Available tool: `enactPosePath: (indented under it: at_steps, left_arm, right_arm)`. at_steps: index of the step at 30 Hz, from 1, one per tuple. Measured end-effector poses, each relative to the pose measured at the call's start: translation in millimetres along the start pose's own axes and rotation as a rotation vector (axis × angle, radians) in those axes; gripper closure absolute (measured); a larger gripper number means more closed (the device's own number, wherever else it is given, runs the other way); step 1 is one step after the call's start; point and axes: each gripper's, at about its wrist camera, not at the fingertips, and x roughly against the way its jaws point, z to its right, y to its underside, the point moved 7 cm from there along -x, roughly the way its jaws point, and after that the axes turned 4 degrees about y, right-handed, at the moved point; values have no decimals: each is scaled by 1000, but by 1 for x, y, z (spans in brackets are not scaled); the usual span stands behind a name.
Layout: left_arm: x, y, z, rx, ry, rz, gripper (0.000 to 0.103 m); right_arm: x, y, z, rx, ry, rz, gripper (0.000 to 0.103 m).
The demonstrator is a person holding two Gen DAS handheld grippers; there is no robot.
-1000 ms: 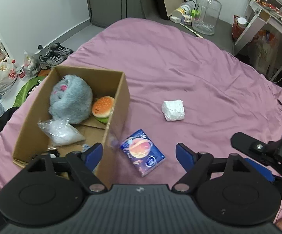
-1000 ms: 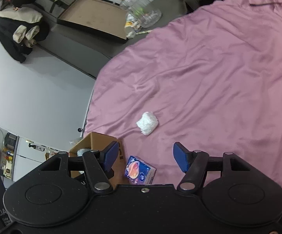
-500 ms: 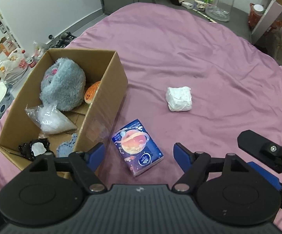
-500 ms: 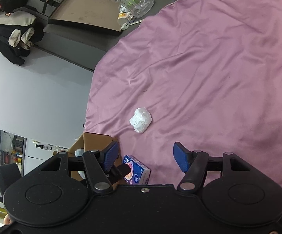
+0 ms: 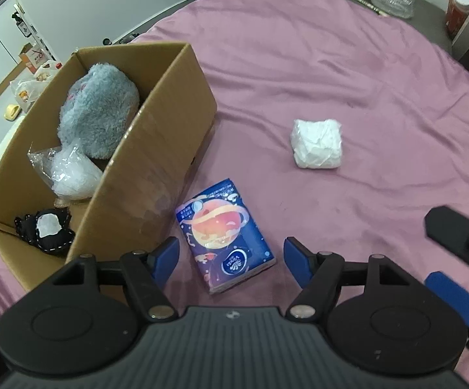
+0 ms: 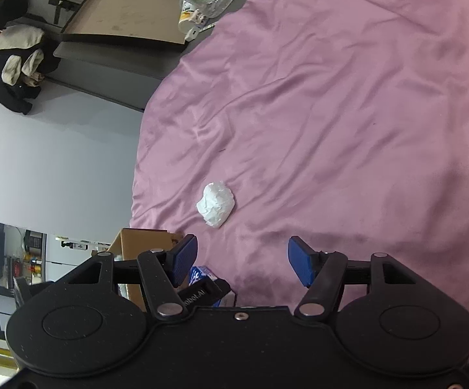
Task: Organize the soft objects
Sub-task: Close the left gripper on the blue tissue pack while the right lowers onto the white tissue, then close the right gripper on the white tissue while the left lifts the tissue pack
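Left wrist view: left gripper (image 5: pixel 230 257) has jaws spread, nothing held, with the blue tissue pack (image 5: pixel 224 238) lying between the fingertips on the purple bedsheet (image 5: pixel 331 81). Cardboard box (image 5: pixel 156 162) sits just left of the pack, holding a grey plush (image 5: pixel 98 110), a clear plastic bag (image 5: pixel 69 175) and a black-and-white item (image 5: pixel 45 231). White wrapped bundle (image 5: pixel 317 144) lies apart to the right on the sheet. Right gripper (image 6: pixel 241 261) also spread wide and empty, white bundle (image 6: pixel 215 204) just ahead of it.
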Motion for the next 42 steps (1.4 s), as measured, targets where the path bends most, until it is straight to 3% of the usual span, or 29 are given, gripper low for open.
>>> enactPosePath:
  at_steps: [5,15,16,18,33,37,42]
  left_arm:
    - [-15,6,-2,28,-33,-38,32]
    - [-20,-13,2,53,-39,21,32]
    - [-20,-15,3,53,-35,24,34]
    - [-19,-19,3,53,-25,36,55]
    - [2,-68,-5,46,48,121,56]
    - [3,-83,-8,52,84,116,56]
    - [9,-97,-9,41,120,126,56]
  right_arm:
    - [-4,-2,3,-7,-7,-14,40]
    - [-7,-5,7,-15,-6,-25,41]
    - [-8,-5,7,-15,-5,-27,41]
    - [-11,-5,7,-15,1,-30,41]
    - [-33,-8,-5,19,6,-35,42]
    - [-42,-7,-14,43,-6,-32,50]
    - [-54,-11,-23,36,-21,-22,52]
